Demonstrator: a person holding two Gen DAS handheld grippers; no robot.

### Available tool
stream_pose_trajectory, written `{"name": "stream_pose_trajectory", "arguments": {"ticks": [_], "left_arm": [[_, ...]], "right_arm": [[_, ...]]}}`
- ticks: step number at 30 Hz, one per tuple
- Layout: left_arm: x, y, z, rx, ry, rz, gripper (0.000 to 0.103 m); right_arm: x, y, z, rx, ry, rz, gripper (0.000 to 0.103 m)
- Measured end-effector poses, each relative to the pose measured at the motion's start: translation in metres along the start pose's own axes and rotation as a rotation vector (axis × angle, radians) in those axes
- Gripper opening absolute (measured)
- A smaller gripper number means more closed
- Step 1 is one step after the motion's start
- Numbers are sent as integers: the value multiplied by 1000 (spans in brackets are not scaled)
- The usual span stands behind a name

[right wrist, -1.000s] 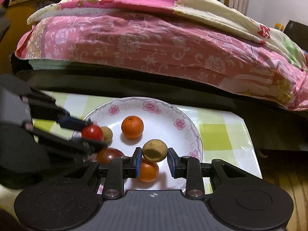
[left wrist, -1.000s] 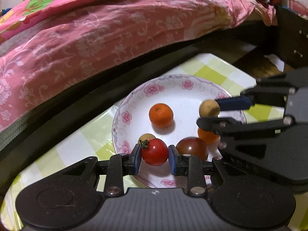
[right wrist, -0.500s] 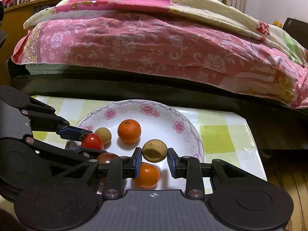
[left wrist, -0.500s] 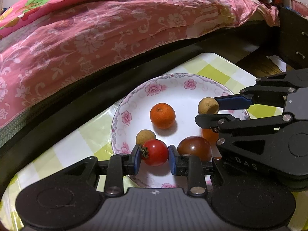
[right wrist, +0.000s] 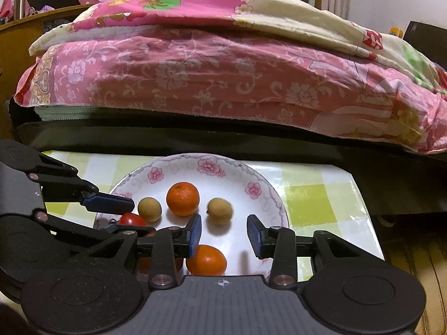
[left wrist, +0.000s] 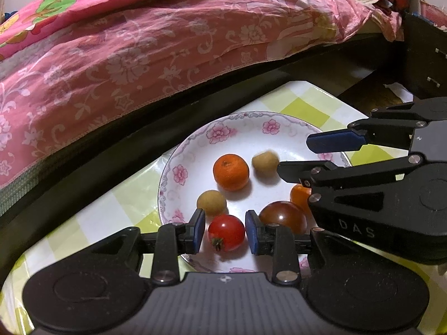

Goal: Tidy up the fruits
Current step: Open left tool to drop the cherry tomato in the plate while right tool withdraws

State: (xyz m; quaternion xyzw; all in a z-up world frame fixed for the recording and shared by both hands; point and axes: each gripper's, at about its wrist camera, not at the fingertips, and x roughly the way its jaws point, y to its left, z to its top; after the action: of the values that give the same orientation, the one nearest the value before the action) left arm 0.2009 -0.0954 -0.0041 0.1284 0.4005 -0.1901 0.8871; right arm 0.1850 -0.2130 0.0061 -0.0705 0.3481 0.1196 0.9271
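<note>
A white plate with pink flowers (left wrist: pixel 212 134) (right wrist: pixel 252 189) holds several fruits. A red cherry tomato (left wrist: pixel 226 231) (right wrist: pixel 131 219) rests on it between the pads of my left gripper (left wrist: pixel 225 233) (right wrist: pixel 144 217), whose jaws are opening; a gap shows at the left pad. My right gripper (right wrist: pixel 223 233) (left wrist: pixel 293 155) is opening too, with nothing between its pads. A tan longan (right wrist: pixel 219 210) (left wrist: pixel 265 162) lies on the plate just beyond them. Also on the plate are a mandarin (left wrist: pixel 231 171) (right wrist: pixel 183 198), a second longan (left wrist: pixel 211 202) (right wrist: pixel 150 209), a dark tomato (left wrist: pixel 282 216) and a small orange fruit (right wrist: pixel 206 259).
The plate stands on a table with a green-and-white checked cloth (right wrist: pixel 310 203). Right behind it runs a dark bed frame (right wrist: pixel 195 142) under a pink flowered quilt (right wrist: pixel 195 78). The table ends at the right, with wooden floor (right wrist: pixel 405 251) beyond.
Both grippers have opened. The longan left the right gripper and now lies on the plate near the mandarin. The cherry tomato came free of the left pads and turned stem-down.
</note>
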Motion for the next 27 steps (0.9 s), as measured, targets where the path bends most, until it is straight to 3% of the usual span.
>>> {"name": "stream_pose_trajectory", "arguments": {"ticks": [15, 27], "left_arm": [[-39, 6, -6, -30, -38, 0, 42], [-73, 5, -33, -28, -28, -20, 42]], "right_arm": [[-28, -1, 1, 22, -32, -17, 34], [-60, 26, -22, 10, 23, 20, 34]]}}
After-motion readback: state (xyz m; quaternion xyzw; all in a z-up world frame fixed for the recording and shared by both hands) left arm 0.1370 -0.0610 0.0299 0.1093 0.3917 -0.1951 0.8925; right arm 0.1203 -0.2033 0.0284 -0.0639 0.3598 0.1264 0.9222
